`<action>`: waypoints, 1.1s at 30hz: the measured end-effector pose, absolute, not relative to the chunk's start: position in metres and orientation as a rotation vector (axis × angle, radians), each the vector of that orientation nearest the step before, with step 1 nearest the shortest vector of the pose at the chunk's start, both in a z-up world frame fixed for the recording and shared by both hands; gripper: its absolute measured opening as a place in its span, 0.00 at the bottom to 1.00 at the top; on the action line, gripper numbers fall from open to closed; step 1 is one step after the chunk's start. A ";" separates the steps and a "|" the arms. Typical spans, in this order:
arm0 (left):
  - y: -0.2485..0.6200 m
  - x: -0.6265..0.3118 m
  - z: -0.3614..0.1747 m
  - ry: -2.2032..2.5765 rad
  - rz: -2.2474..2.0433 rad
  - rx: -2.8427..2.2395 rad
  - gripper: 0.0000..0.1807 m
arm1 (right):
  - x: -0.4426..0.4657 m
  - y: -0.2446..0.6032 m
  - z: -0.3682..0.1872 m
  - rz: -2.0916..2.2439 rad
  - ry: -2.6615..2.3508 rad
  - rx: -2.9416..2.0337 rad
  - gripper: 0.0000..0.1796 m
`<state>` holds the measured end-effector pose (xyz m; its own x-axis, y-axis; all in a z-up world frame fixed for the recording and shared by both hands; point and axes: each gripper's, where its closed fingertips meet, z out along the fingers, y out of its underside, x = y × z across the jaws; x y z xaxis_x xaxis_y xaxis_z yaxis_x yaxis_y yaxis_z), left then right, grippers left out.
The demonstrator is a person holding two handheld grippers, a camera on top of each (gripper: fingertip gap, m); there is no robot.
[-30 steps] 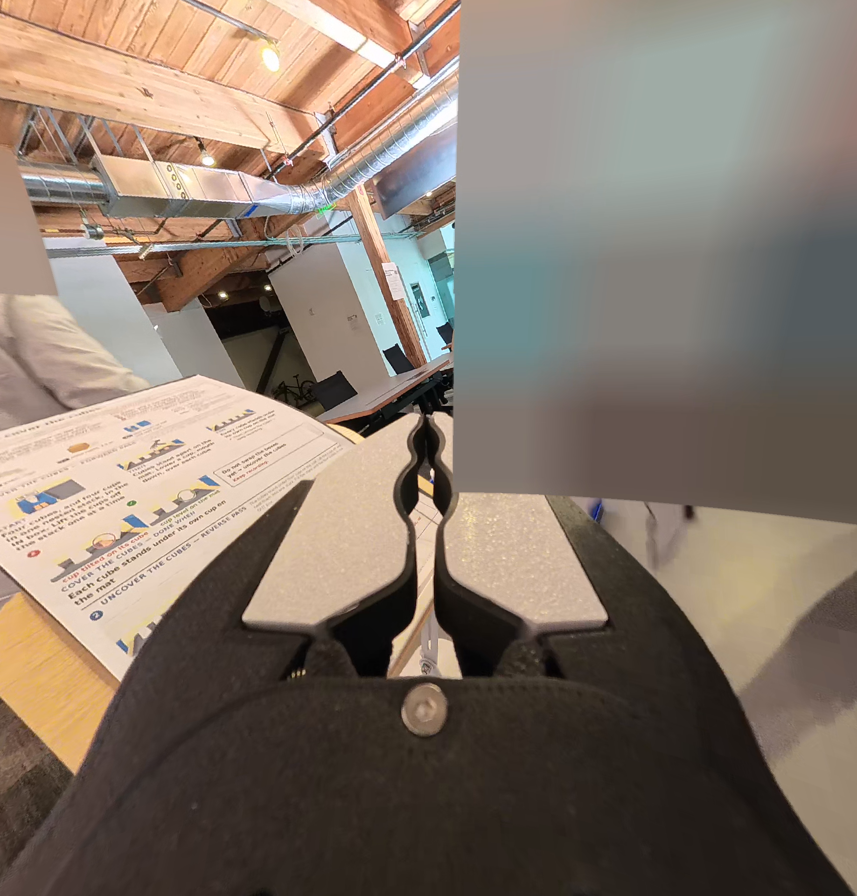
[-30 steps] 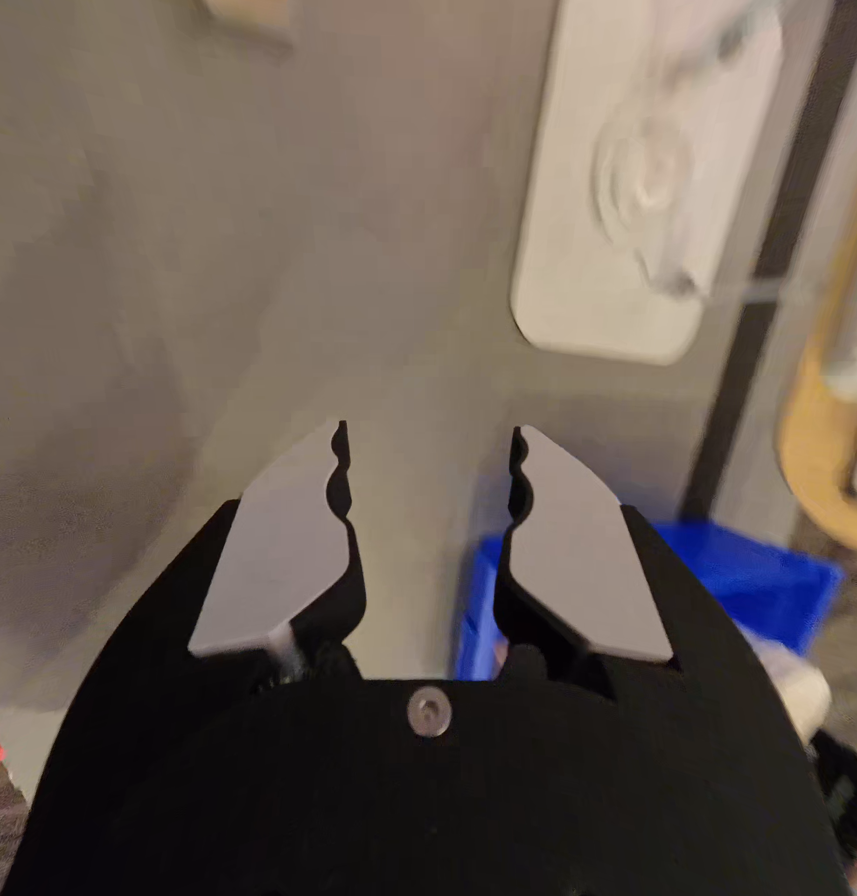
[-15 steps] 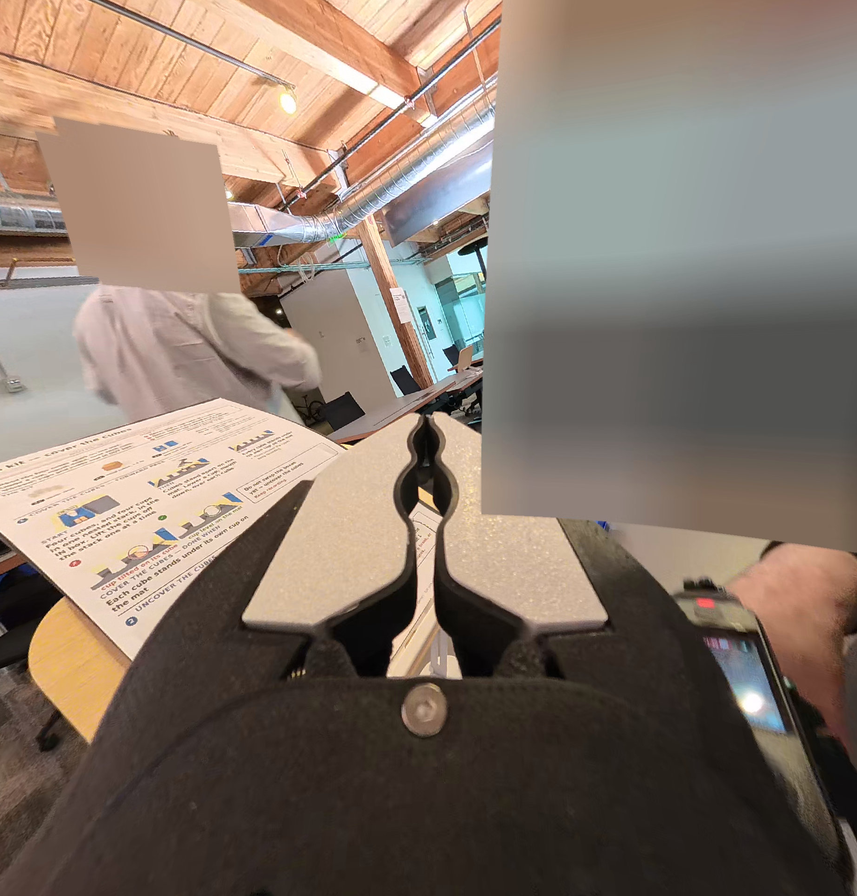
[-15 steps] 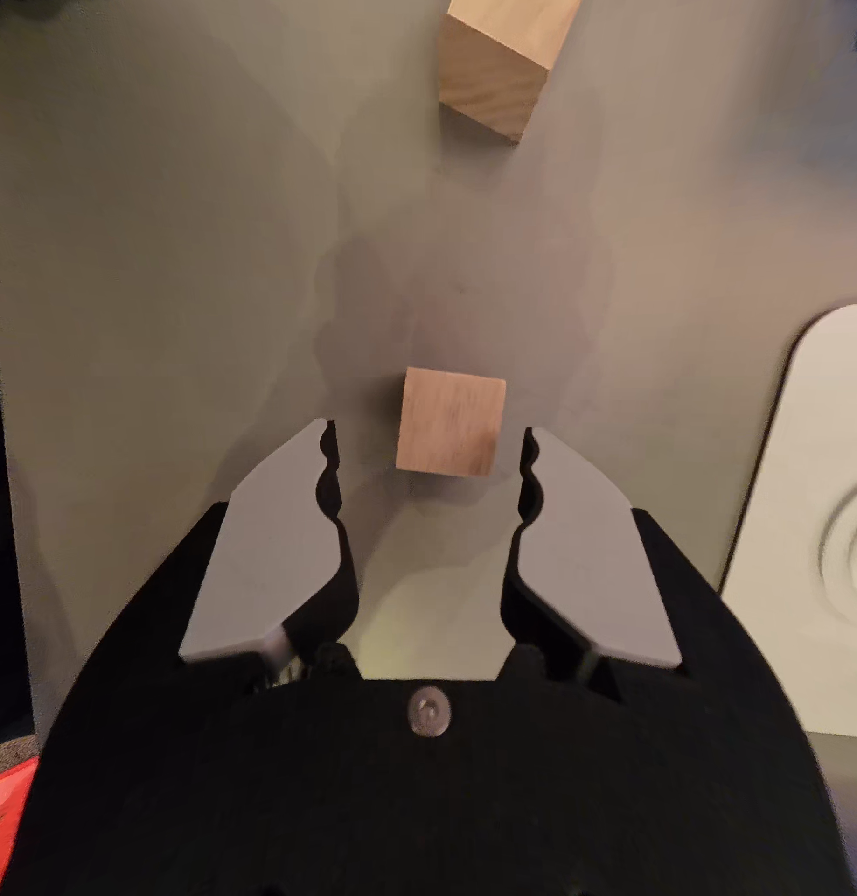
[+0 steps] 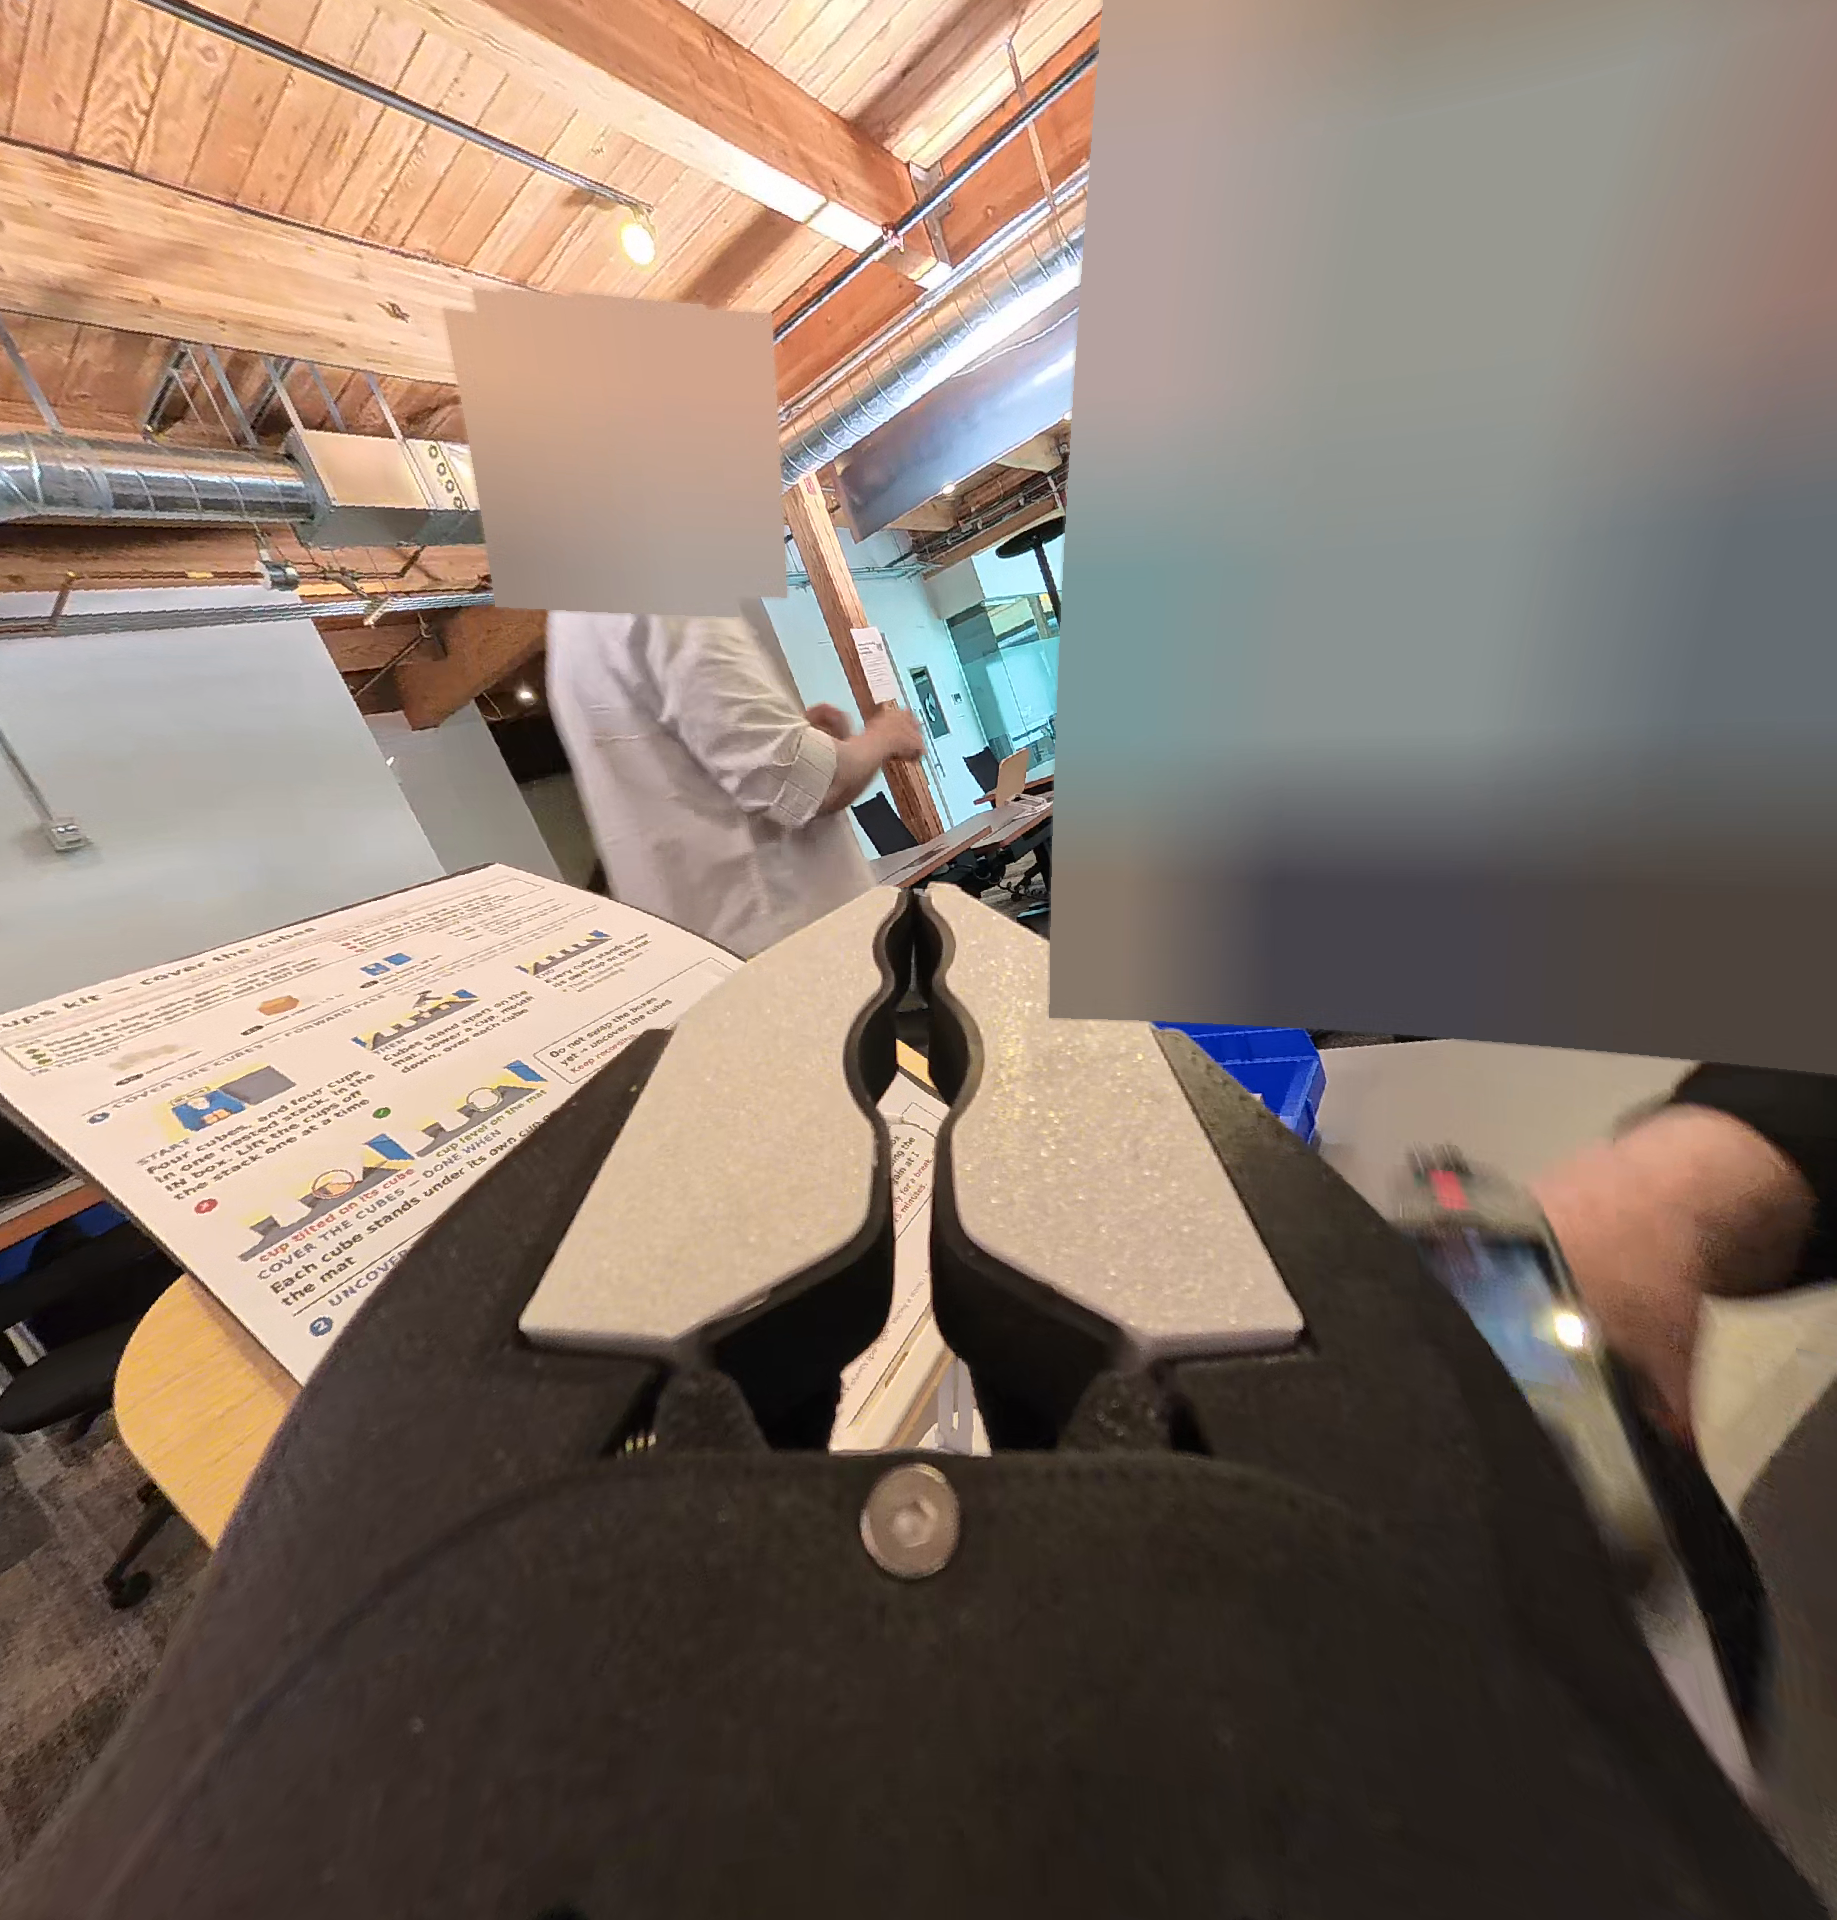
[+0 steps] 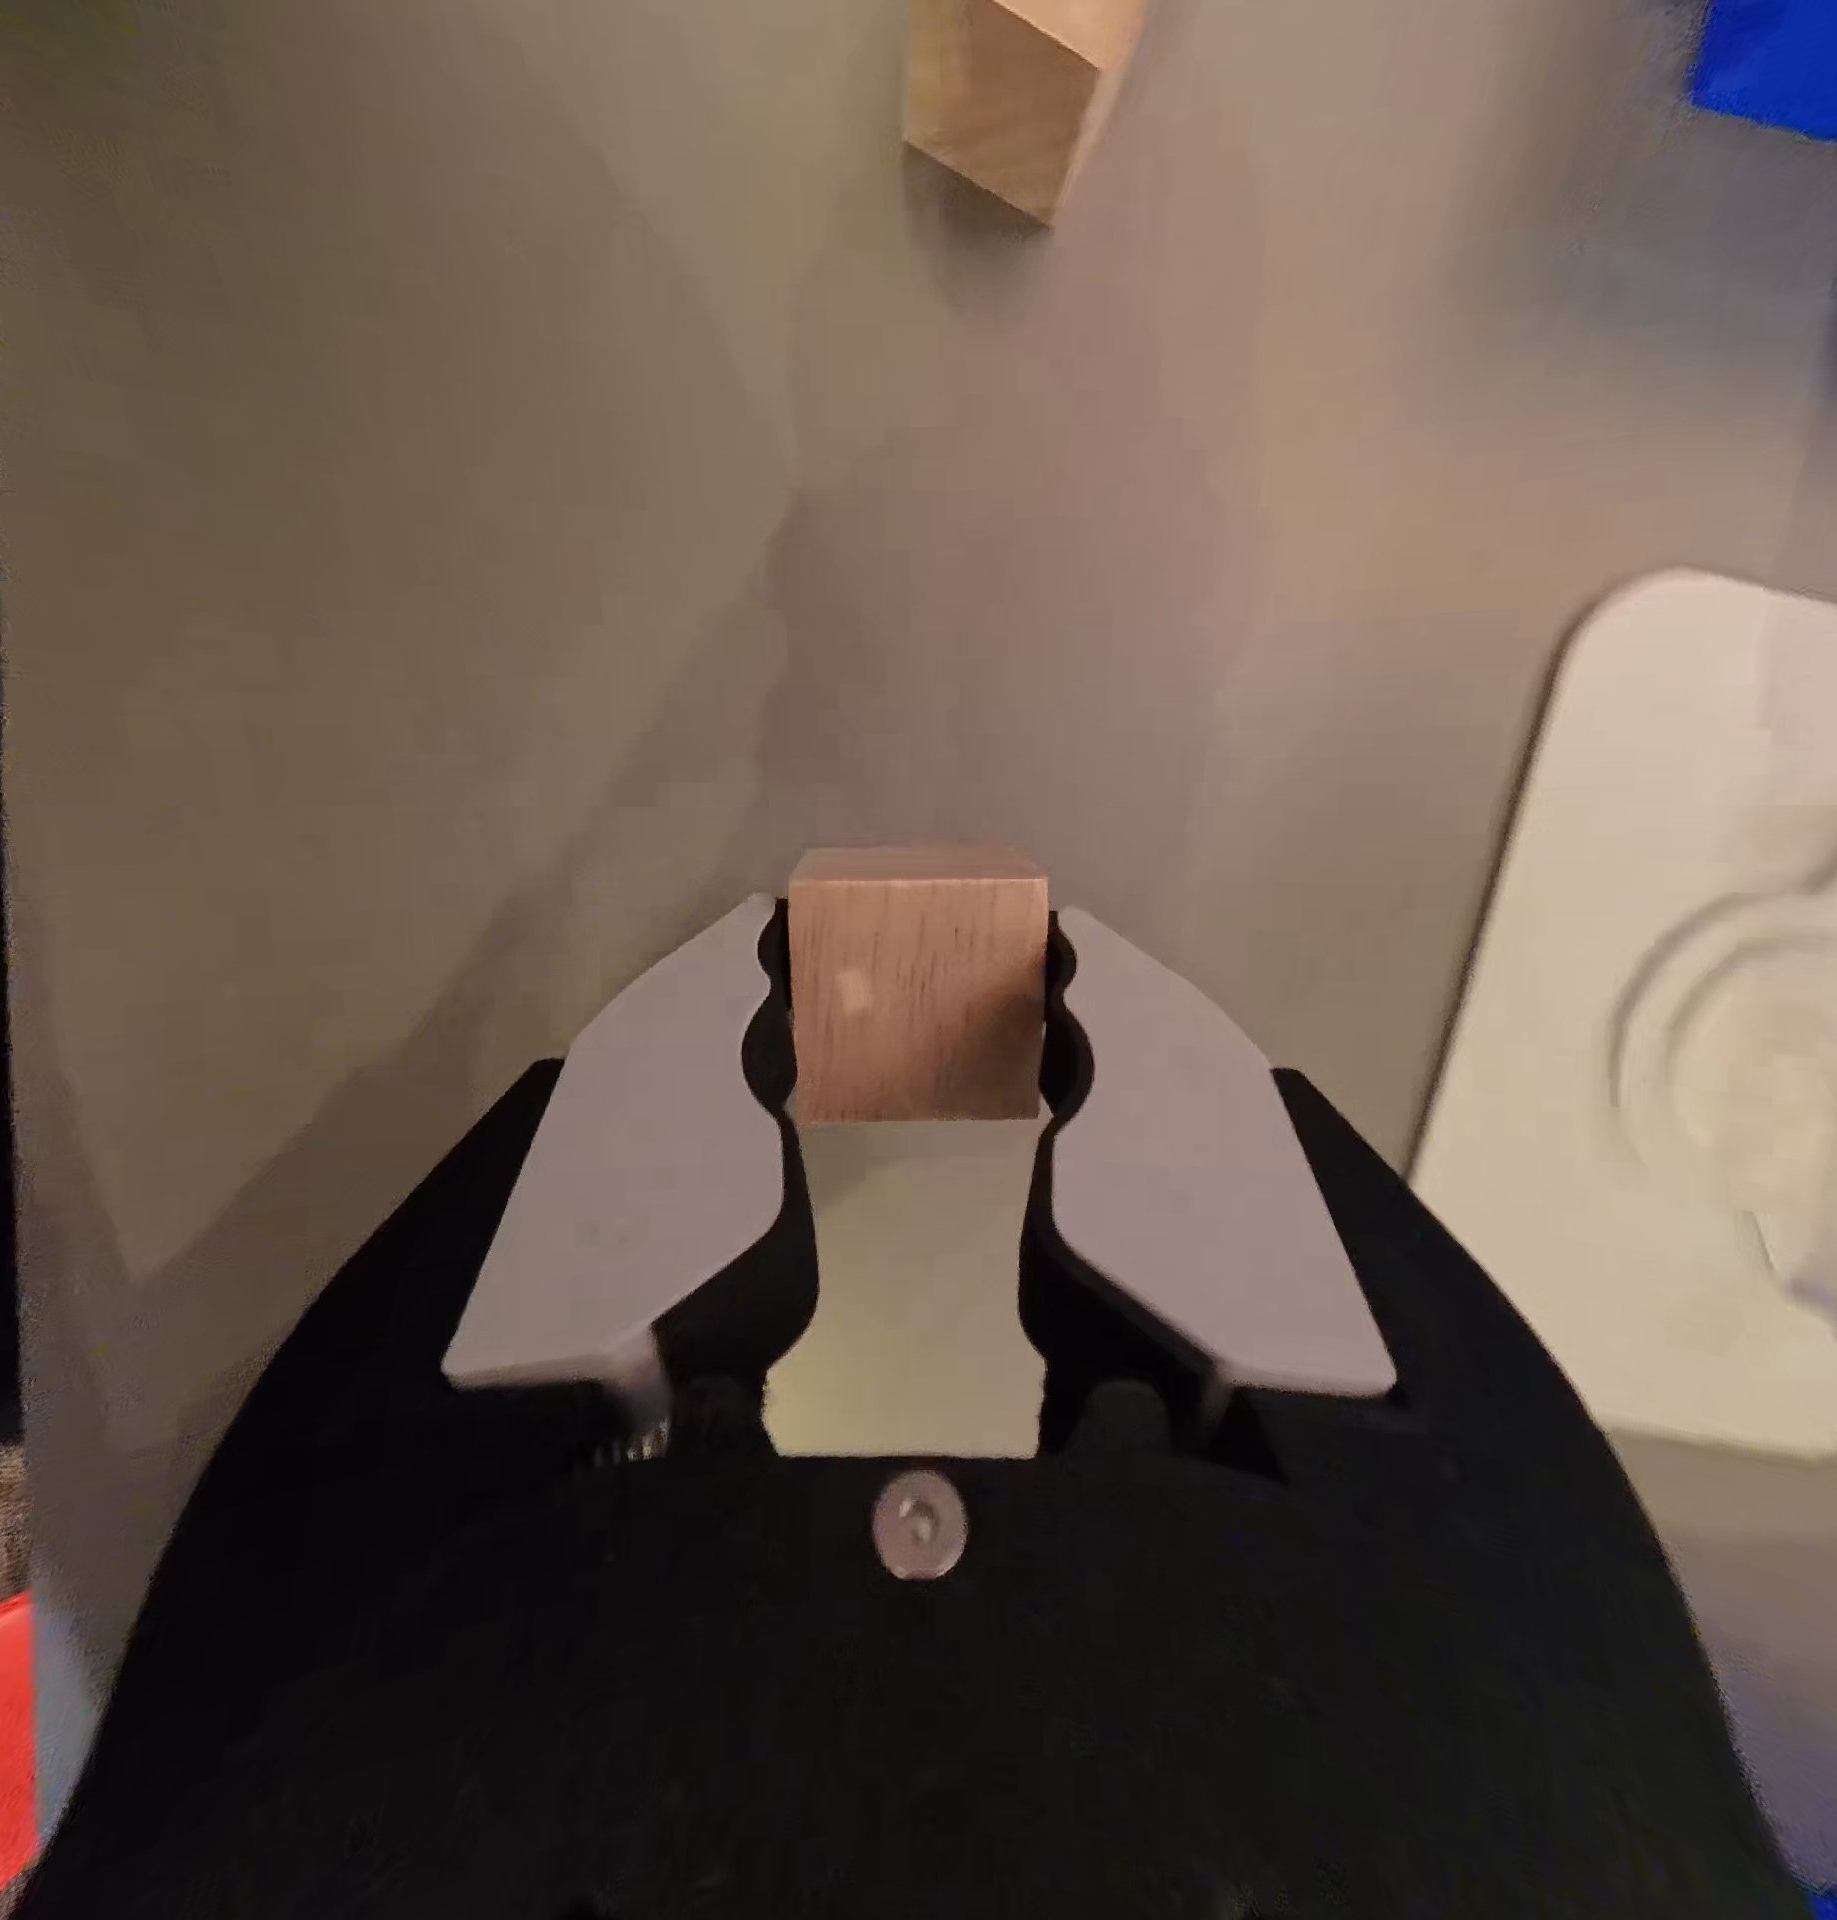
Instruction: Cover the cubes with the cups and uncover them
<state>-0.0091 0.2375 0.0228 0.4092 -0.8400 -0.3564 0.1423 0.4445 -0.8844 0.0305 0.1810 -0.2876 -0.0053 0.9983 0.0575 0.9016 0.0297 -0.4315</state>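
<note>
A small wooden cube sits on the grey mat, right between the fingers of the right gripper. The jaws are pinching the cube, one finger touching each side. This looks like a hold to move the cube or set it straight, so that a cup can go over it later. That is only a guess.

A second wooden cube lies farther off on the mat, well apart from the first one. It is turned at a slant. No cup covers either cube, so the covering has not begun.

To the right lies a white tray with something clear and blurry on it. It may be cups, but it is too fuzzy to tell. A bit of blue shows in the top corner.

The left gripper is lifted up and points out into the room. Its jaws are pressed together with nothing in them. It seems to be just waiting. A printed sheet lies on a wooden table in front of it, and a person in a white shirt stands behind.
</note>
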 end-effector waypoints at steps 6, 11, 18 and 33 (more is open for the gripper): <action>0.238 -0.011 0.024 0.933 -0.741 -0.894 0.00 | 0.158 0.213 -0.204 0.303 -1.856 -1.910 0.25; 0.240 -0.005 0.020 0.942 -0.738 -0.907 0.00 | 0.274 0.267 -0.162 -0.001 -1.711 -2.009 0.25; 0.243 0.006 0.011 0.968 -0.716 -0.933 0.00 | 0.359 0.333 -0.203 -0.140 -1.717 -2.169 0.25; 0.257 0.006 0.002 0.968 -0.701 -0.973 0.00 | 0.389 0.377 -0.302 -0.010 -1.849 -2.284 0.25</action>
<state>0.0064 0.2566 0.0018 0.4159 -0.8397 -0.3493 0.0701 0.4125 -0.9082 0.3891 0.3768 -0.3015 0.2160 0.9675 0.1318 0.9688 -0.1955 -0.1524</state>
